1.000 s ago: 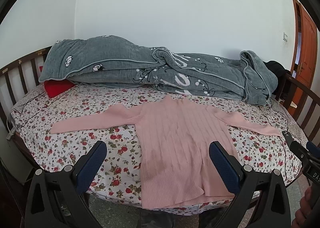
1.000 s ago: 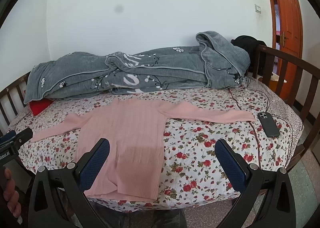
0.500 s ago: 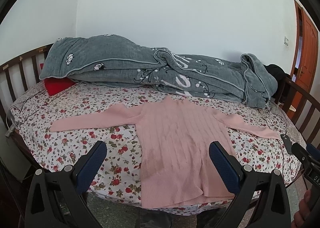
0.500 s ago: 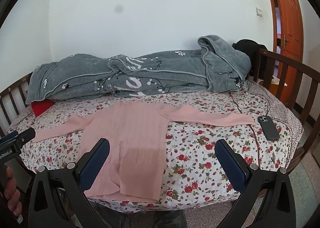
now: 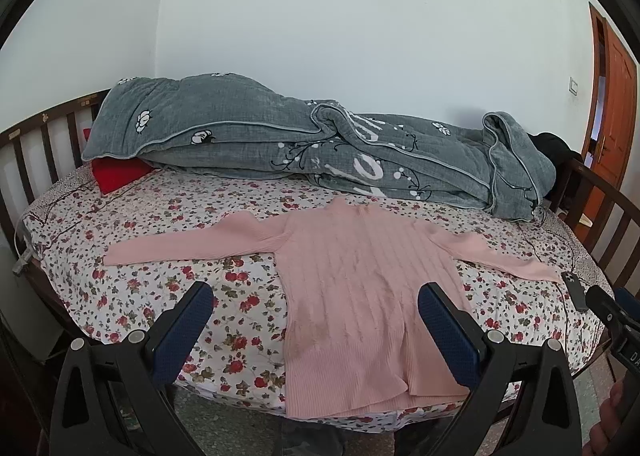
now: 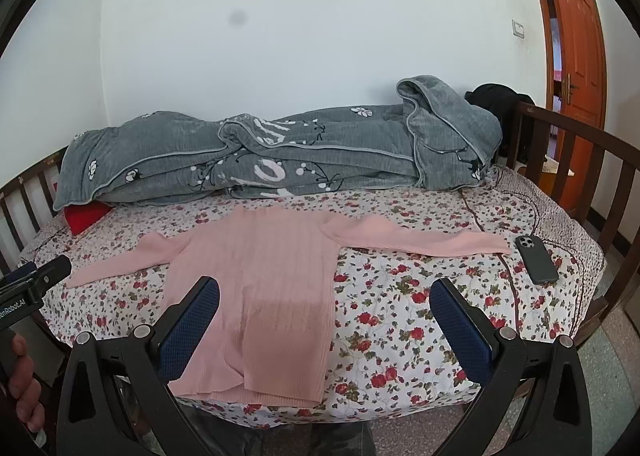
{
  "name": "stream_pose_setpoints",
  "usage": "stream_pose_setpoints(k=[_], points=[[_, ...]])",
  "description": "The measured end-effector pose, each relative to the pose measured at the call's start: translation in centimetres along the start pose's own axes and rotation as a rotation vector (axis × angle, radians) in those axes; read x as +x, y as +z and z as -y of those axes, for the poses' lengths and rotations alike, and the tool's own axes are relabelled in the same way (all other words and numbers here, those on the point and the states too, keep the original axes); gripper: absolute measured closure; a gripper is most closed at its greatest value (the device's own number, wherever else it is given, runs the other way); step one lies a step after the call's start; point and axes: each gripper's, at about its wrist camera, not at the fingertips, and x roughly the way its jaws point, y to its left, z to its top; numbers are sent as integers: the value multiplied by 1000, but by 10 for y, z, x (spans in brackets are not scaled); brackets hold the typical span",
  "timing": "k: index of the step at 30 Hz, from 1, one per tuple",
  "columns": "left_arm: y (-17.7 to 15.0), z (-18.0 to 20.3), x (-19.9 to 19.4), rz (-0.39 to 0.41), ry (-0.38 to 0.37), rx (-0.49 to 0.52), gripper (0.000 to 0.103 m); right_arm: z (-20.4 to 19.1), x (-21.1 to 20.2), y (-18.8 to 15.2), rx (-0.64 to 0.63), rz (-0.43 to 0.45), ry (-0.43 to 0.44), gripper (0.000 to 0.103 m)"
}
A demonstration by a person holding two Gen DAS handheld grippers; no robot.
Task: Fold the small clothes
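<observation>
Two claws released, left claw [image 5: 316,320], right claw [image 6: 326,316], phone [image 6: 536,259] clearest from right.

A home bedroom. A wooden-railed bed [image 5: 600,191] carries a floral sheet [image 5: 160,256] and rumpled grey quilt [image 5: 280,135]. An orange door [image 6: 576,35] stands beyond.

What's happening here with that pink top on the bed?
A person holds a two-finger tool in each hand, about to fold a pink sweater that lies flat on the flowered bedsheet, sleeves spread out to both sides. The left tool and the right tool are both open and hover near the bed's front edge, touching nothing. No fold is made yet. A grey quilt is bunched behind, and a phone lies by one sleeve's end.
</observation>
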Motion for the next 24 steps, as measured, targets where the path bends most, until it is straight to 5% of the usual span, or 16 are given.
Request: stream_pose_setpoints(k=[16,24], points=[[-14,-12,27,-12,-28,-24,0,-7,13,-6,-36,14,8,0],[-41,-76,93,-21,7,-121,2,0,69,-38,-46,-67,25,0]])
